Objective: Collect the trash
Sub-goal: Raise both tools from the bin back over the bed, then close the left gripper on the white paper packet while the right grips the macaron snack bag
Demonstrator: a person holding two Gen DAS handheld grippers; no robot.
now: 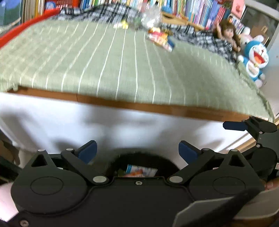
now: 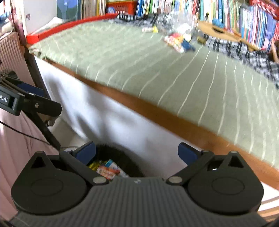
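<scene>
A black bin [image 2: 122,157] stands on the floor against the white bed side, with colourful wrappers [image 2: 108,170] inside; the wrappers [image 1: 141,171] also show in the left wrist view. My right gripper [image 2: 136,152] hangs open above the bin, nothing between its blue pads. My left gripper [image 1: 137,150] is open and empty too, over the same bin [image 1: 139,157]. More wrappers [image 1: 161,38] lie far back on the green striped bedspread [image 1: 104,61], seen as wrappers [image 2: 178,41] in the right wrist view. The right gripper's fingers [image 1: 233,126] show at the left view's right edge.
A checked blanket [image 1: 205,38], a doll [image 1: 226,35] and a blue plush toy [image 1: 254,59] lie along the bed's far side. Bookshelves [image 2: 191,8] stand behind. The bed's brown wooden edge [image 2: 157,111] runs above the bin. A pink ribbed case [image 2: 10,52] stands at left.
</scene>
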